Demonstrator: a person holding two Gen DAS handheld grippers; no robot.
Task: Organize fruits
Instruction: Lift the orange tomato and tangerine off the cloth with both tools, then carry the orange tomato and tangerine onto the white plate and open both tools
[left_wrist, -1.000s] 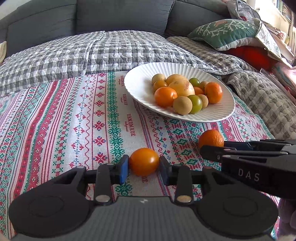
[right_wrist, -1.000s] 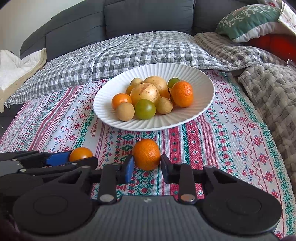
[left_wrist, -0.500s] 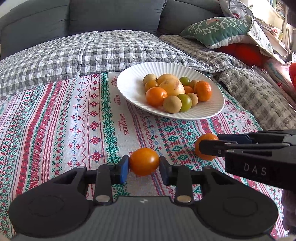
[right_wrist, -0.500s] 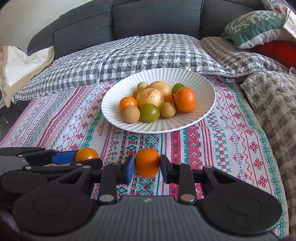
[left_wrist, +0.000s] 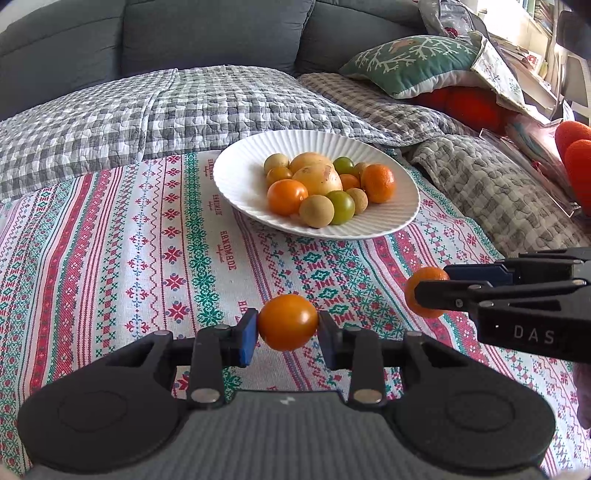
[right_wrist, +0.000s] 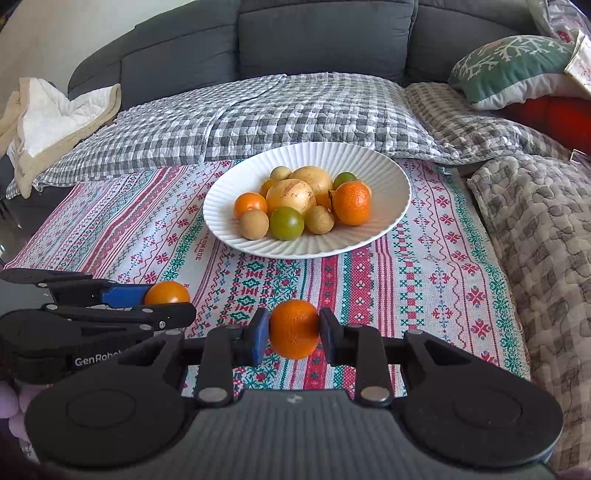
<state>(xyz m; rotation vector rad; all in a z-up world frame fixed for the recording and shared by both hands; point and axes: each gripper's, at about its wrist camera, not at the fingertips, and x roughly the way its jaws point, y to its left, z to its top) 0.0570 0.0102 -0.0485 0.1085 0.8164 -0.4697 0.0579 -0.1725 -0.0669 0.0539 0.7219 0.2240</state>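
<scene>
Behind patterned cloth (left_wrist: 147, 240), grey sofa (left_wrist: 207, 33)

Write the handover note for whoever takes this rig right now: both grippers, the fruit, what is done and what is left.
Left gripper: shut on the orange tomato, held above the patterned cloth.
Right gripper: shut on the mandarin, also held above the cloth, beside the left.
White plate: ahead of both grippers, already holding a pile of fruit, among them a mandarin, orange and green tomatoes and two large yellow fruits.
Done: both fruits are gripped.
Left: probably carry both to the plate and release them there. No other loose fruit shows on the cloth.
</scene>
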